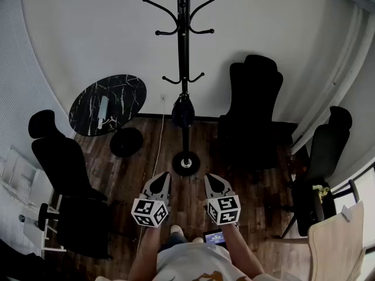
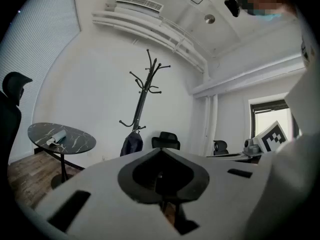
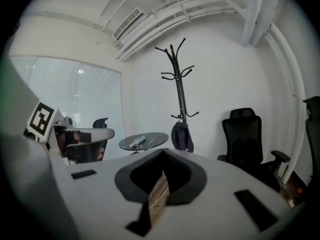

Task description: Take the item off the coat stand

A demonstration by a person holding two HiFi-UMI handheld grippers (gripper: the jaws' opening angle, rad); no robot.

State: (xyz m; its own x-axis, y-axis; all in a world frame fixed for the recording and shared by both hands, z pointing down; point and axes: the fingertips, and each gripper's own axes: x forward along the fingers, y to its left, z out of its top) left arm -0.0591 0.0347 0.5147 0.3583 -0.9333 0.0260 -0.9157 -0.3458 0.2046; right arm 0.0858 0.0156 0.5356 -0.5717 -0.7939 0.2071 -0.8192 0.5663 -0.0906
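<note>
Starting closest in, the left gripper point(image 1: 162, 181) and the right gripper point(image 1: 212, 182) are held side by side low over the wooden floor point(image 1: 199, 198), tips angled slightly toward each other. In each gripper view the fingers are pressed together at the tips, and nothing is pinched between them; only a thin sliver of floor is seen behind the tips.

Ahead of the fingers, the round base point(image 1: 186, 163) of the coat stand point(image 1: 184, 51) is set on the floor, with a white cable point(image 1: 159, 139) trailing just to its left. Above the base, a dark bag point(image 1: 183, 111) is hung close against the pole from one of the lower hooks point(image 1: 195, 76). Its long axis is upright, along the pole.

The bag lies straight ahead and above the fingertips, well apart from both and almost on the line midway between them, so neither gripper is judged clearly nearer. It is seen a little left of the left gripper's tips point(image 2: 131, 145) and a little right of the right gripper's tips point(image 3: 181, 136).

The approach is judged open, as the floor between fingers and base is bare. Room is tighter at the sides: a round table point(image 1: 126, 89) stands left of the pole and a tall black chair point(image 1: 255, 98) right of it. The wall point(image 1: 105, 34) lies close behind, so the bag would probably have to be lifted up and drawn back toward the person.
</note>
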